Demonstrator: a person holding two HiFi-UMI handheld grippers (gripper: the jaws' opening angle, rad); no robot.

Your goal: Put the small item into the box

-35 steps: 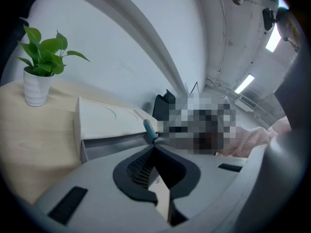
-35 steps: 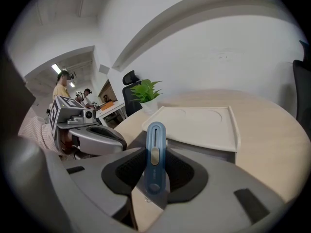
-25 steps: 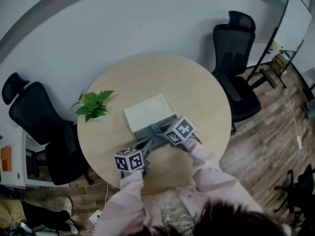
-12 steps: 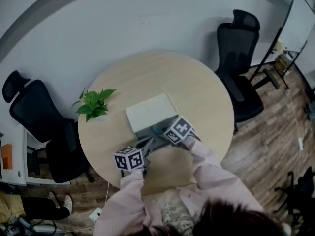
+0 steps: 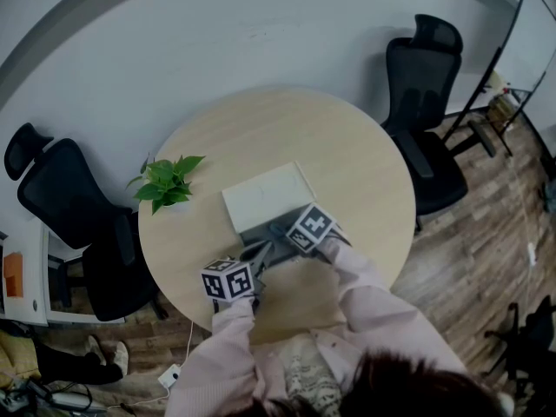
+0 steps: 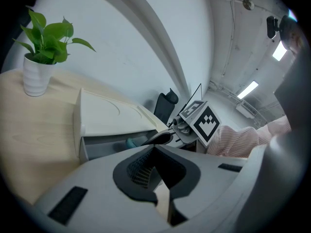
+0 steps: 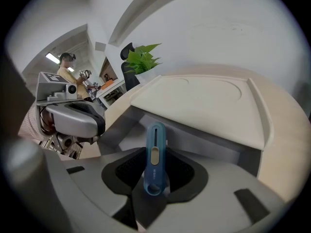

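Observation:
A white box (image 5: 265, 196) lies on the round table (image 5: 347, 155), its lid raised over a grey inside (image 7: 124, 130). My right gripper (image 7: 154, 181) is shut on a small blue item (image 7: 155, 154) with a pale slider, held upright over the box's open front. In the head view this gripper (image 5: 282, 230) tilts steeply down at the opening. From the left gripper view the blue item (image 6: 130, 142) shows inside the opening, under the right gripper (image 6: 163, 137). My left gripper (image 5: 259, 254) rests by the box's front left corner, its jaws (image 6: 153, 178) together and empty.
A potted plant (image 5: 165, 185) stands on the table left of the box. Black office chairs stand at the left (image 5: 69, 224) and the back right (image 5: 426, 102). A whiteboard (image 5: 521, 33) is at the far right. Another person (image 7: 65, 69) shows far off.
My right gripper has sunk a little toward the box opening and tipped further down, still with the blue item. The left gripper has stayed put.

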